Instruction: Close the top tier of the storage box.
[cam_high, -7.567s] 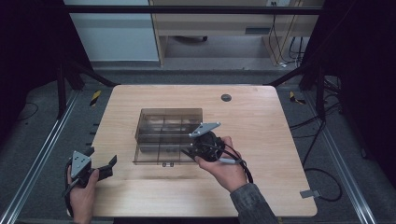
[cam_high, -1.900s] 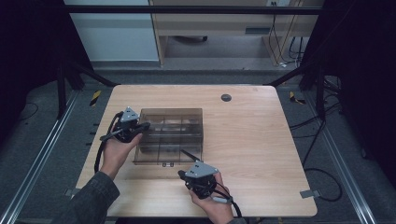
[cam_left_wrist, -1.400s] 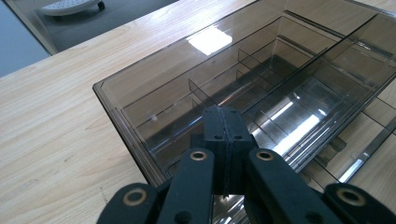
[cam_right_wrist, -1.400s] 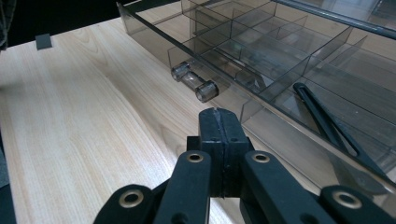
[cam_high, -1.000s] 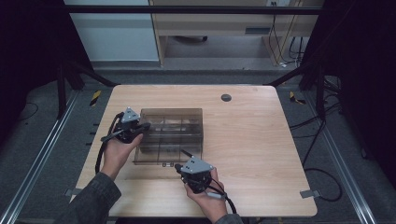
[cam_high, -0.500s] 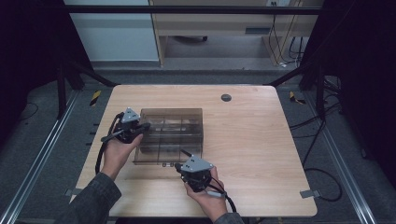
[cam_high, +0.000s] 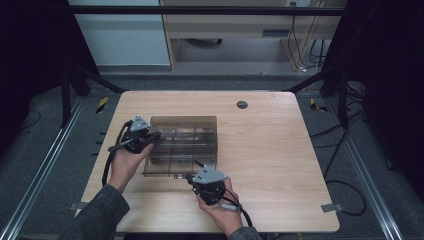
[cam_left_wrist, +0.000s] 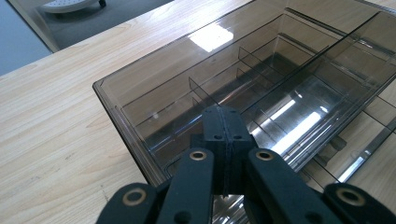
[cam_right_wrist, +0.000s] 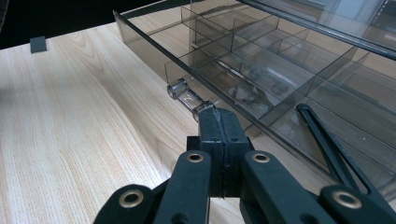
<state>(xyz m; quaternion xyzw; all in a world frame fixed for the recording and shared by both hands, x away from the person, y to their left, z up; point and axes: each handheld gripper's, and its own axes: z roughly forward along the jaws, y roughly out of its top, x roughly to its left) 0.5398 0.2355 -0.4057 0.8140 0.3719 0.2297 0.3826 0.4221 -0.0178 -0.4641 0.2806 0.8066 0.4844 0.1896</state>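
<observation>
A smoky, see-through plastic organiser box (cam_high: 182, 145) sits on the left half of the pale wood-grain surface (cam_high: 280, 150), its long front edge towards the person. Thin clear dividers split its inside into a grid of rectangular compartments; through the tinted walls the wood shows beneath, and I can make out nothing lying in any compartment. The plastic is hard and glossy, with bright window reflections running across the lid panels and sharp, straight edges with rounded corners.

The left hand-held gripper (cam_high: 150, 136) rests at the box's left rim, its black jaws pressed together with nothing between them; in the left gripper view its tip (cam_left_wrist: 223, 122) sits over the near corner wall of the box (cam_left_wrist: 140, 116). The right hand-held gripper (cam_high: 192, 176) is at the front edge of the box, jaws likewise pressed together. In the right gripper view its tip (cam_right_wrist: 215, 122) lies right against a small clear cylindrical latch knob (cam_right_wrist: 184, 95) that juts from the front wall of the box (cam_right_wrist: 154, 51); whether it pinches that knob I cannot tell. A grey three-cornered plate tops each gripper, and black cables trail back along the hands.

A small dark round grommet (cam_high: 242, 104) is set into the surface near its far edge, well apart from the box.
</observation>
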